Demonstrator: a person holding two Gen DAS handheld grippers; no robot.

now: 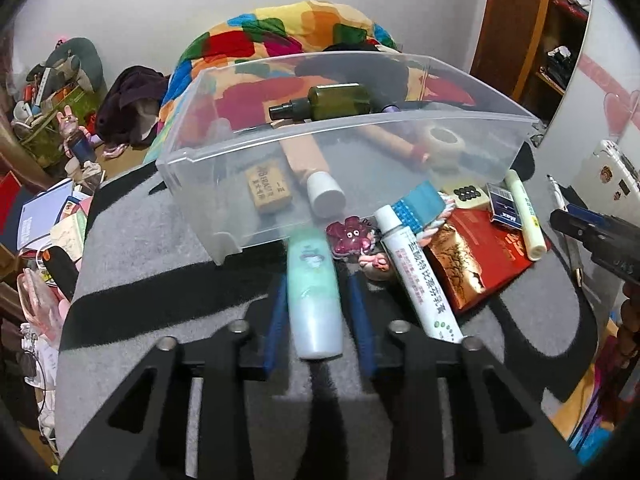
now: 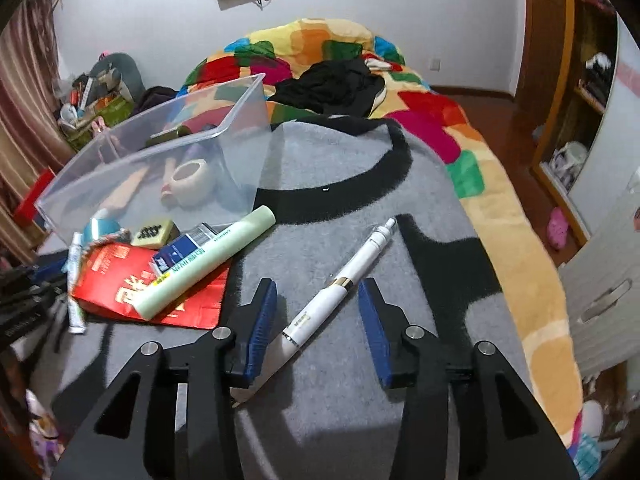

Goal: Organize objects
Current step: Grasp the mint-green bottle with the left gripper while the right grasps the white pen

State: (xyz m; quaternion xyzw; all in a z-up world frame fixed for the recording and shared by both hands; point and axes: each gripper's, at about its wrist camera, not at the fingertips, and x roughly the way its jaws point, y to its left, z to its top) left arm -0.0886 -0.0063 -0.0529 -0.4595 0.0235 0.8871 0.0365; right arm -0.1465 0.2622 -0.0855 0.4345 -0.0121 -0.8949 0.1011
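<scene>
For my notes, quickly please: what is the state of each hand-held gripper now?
Left hand-held gripper: closed on the pale green bottle.
Right hand-held gripper: open around the white pen-shaped device, not gripping.

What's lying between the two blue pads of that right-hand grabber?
A white pen-shaped device lies slantwise on the grey blanket between the right gripper pads, which stand clear of it. The right wrist view shows this.

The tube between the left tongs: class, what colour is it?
Pale mint green, fading to white at its near end; the tube shows best in the left wrist view.
</scene>
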